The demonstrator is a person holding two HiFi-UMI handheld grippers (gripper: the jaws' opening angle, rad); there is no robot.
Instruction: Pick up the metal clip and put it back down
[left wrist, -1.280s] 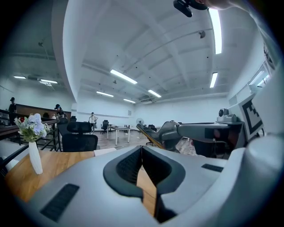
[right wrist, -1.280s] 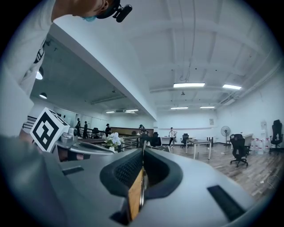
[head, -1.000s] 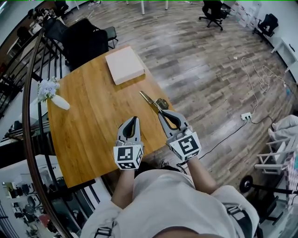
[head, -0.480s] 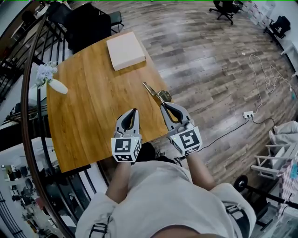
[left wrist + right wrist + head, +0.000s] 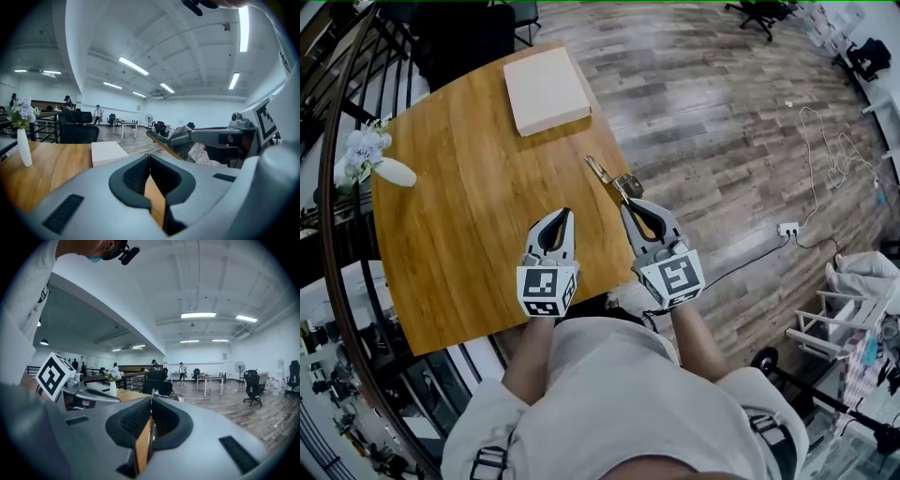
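The right gripper (image 5: 630, 203) has its fingers pinched shut on the metal clip (image 5: 605, 176), held right at the surface's (image 5: 459, 197) edge, while the left gripper (image 5: 565, 216) is closed on nothing, so I'd guess a careless release drops it onto the floor (image 5: 722, 141).

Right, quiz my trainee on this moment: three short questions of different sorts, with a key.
1. True or false: the left hand-held gripper holds the metal clip.
2. What lies on the wooden table beyond both grippers? A. a flat white box; B. a laptop; C. a plate.
3. Fill in: the right hand-held gripper has its jaws ___ on the clip.

Key: 1 false, its jaws are together on nothing; 2 A; 3 shut.
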